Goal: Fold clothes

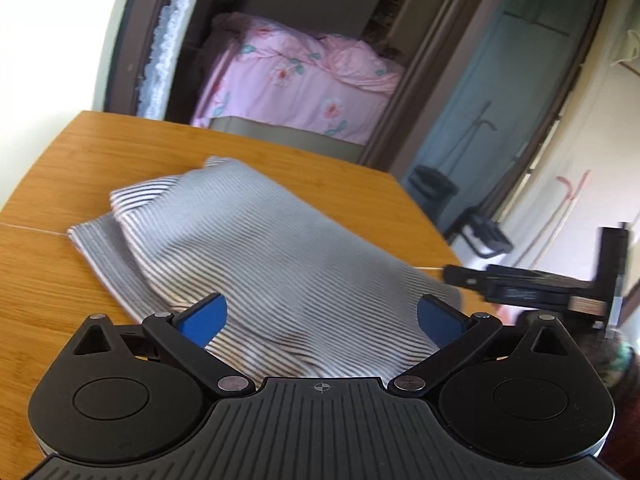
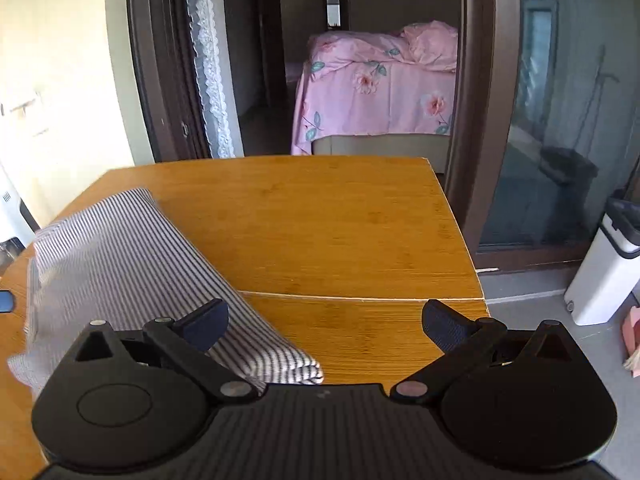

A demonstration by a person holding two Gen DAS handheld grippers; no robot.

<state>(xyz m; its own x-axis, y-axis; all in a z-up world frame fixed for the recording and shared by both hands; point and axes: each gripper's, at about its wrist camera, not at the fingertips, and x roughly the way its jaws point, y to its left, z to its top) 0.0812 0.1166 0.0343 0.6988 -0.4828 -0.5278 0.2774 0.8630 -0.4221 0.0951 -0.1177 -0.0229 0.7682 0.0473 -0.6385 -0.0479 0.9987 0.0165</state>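
Observation:
A grey-and-white striped garment (image 1: 256, 256) lies folded in a thick bundle on the wooden table (image 1: 80, 168). My left gripper (image 1: 320, 320) is open, its blue pads wide apart above the near end of the bundle, holding nothing. In the right wrist view the same garment (image 2: 120, 272) lies at the left of the table (image 2: 340, 216). My right gripper (image 2: 324, 326) is open and empty, with its left finger over the garment's near edge and its right finger over bare wood. The right gripper's body also shows in the left wrist view (image 1: 532, 288), at the garment's right.
A seam line crosses the table (image 2: 360, 298). The table's right edge drops to a grey floor with a white bin (image 2: 608, 264). Beyond the table a dark door frame (image 2: 472, 120) opens onto a bed with a pink flowered cover (image 2: 380, 88).

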